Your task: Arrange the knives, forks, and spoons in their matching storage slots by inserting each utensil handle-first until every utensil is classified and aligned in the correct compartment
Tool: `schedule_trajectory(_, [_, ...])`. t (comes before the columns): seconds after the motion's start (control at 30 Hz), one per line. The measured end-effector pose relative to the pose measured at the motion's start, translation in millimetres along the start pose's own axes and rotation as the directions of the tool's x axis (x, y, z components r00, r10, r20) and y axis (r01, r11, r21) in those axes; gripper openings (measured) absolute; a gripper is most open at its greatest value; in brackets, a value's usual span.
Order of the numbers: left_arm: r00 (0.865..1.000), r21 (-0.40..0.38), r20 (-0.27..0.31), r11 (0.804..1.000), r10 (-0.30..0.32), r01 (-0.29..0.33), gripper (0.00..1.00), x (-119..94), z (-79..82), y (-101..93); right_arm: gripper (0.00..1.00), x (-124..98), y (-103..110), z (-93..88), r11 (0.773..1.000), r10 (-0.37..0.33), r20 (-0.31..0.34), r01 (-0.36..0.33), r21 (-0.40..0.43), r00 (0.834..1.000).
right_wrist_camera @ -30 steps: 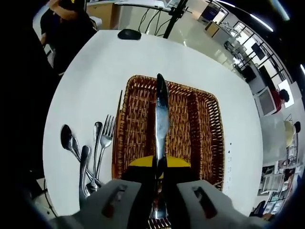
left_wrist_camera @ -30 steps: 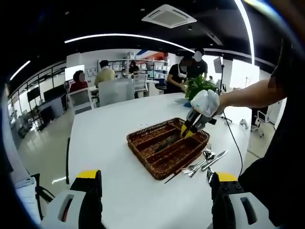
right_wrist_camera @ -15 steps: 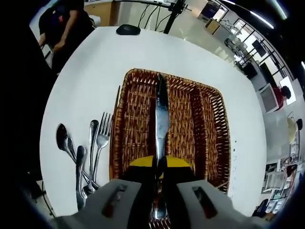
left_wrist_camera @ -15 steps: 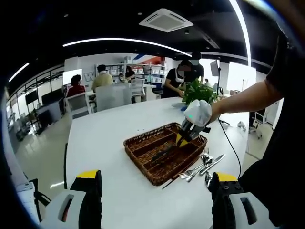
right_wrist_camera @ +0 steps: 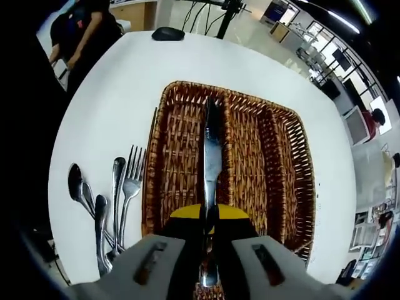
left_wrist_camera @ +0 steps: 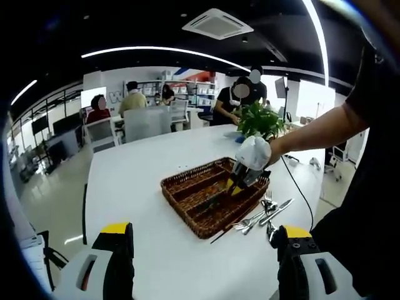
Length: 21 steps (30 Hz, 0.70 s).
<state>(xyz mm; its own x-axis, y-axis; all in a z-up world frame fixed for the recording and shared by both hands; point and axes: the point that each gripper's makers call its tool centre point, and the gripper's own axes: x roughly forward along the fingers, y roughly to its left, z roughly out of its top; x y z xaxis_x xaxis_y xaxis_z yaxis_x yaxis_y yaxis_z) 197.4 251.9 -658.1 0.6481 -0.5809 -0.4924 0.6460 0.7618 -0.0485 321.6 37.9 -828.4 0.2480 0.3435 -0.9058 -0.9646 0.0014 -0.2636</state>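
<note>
A brown wicker tray (right_wrist_camera: 152, 187) with three long compartments lies on the white round table (right_wrist_camera: 106, 94). My right gripper (right_wrist_camera: 209, 226) is shut on a silver knife (right_wrist_camera: 211, 156), which points away from me over the tray, about above the divider between the left and middle compartments. A fork (right_wrist_camera: 129, 187) and spoons (right_wrist_camera: 80, 187) lie loose on the table left of the tray. In the left gripper view the right gripper (left_wrist_camera: 249, 167) hangs low over the tray (left_wrist_camera: 187, 190), with the loose cutlery (left_wrist_camera: 265, 214) beside it. My left gripper (left_wrist_camera: 203, 230) is open, with nothing in it.
A thin dark stick (right_wrist_camera: 152, 134) lies along the tray's left side. A black mouse (right_wrist_camera: 167, 33) rests at the table's far edge, near a standing person (right_wrist_camera: 87, 31). A potted plant (left_wrist_camera: 262, 119) stands on the table beyond the tray. People and chairs are in the background.
The right gripper has come lower and nearer to the tray with the knife still in it; the tray looks larger in its view. The left gripper stays open.
</note>
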Motion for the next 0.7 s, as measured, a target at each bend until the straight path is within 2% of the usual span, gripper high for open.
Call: schedule_trajectory(0.7, [1.000,0.006,-0.008,1.000,0.011,-0.011,1.00,-0.7,7.0,-9.7,0.03,32.1,1.2,-5.9,1.000,0.007,-0.032,-0.007,0.015,0.999])
